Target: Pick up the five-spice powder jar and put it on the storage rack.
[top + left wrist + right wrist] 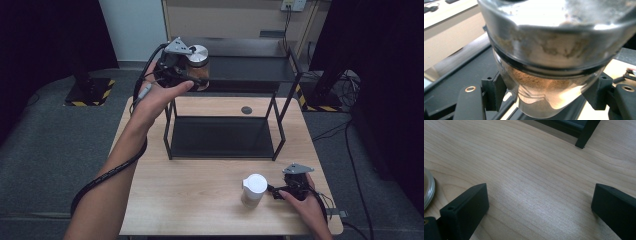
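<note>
Jar of brown powder upright, lid up, pinched by left gripper, right gripper spread.

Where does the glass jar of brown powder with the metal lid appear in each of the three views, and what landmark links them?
High view: the jar is at upper centre, held by the left gripper above the top shelf of the black rack.
Left gripper view: it looms close at the centre, clamped between the black jaws, lid uppermost.
Right gripper view: not in it.
Shared landmark: the black rack, also at and.
</note>
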A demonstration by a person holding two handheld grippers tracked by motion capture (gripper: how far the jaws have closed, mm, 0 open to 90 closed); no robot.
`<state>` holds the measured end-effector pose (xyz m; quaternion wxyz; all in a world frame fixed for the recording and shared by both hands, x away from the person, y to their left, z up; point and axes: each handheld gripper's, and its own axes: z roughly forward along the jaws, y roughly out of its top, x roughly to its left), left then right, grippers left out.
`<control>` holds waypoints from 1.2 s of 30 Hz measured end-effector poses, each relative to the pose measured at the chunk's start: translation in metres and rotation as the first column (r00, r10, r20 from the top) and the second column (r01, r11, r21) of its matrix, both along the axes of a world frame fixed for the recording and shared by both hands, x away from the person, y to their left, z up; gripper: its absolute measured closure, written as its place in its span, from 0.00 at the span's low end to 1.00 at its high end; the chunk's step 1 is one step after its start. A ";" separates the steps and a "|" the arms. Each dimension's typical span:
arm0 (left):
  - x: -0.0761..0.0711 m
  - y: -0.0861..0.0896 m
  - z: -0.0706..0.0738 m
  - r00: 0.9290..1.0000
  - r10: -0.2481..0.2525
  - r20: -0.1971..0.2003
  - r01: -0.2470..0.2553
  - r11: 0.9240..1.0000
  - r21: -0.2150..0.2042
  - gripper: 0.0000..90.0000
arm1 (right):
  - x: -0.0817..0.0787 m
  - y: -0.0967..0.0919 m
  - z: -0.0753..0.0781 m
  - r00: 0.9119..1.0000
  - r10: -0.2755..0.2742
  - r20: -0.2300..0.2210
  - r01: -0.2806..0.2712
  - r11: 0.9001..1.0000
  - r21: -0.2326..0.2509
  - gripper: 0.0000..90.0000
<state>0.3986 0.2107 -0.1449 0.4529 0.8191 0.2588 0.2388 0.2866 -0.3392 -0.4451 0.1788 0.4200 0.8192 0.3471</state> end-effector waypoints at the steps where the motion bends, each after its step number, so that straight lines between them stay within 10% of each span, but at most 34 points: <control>1: 0.000 -0.001 0.001 1.000 0.008 0.001 -0.008 1.000 -0.002 0.33 | 0.000 0.000 0.000 1.000 0.000 0.000 0.000 1.000 0.000 0.02; 17: 0.020 -0.021 0.006 0.992 0.125 0.009 -0.125 0.992 -0.014 0.33 | 0.000 0.000 0.000 1.000 0.000 0.002 0.000 1.000 0.000 0.02; 20: 0.030 -0.017 0.002 0.993 0.118 -0.031 -0.120 0.990 -0.073 0.33 | 0.000 0.000 0.000 1.000 0.000 0.003 0.000 1.000 0.000 0.02; 36: 0.054 -0.039 -0.001 0.979 0.189 -0.082 -0.191 0.981 -0.025 0.33 | 0.000 0.000 0.000 1.000 0.001 0.004 -0.001 1.000 -0.001 0.02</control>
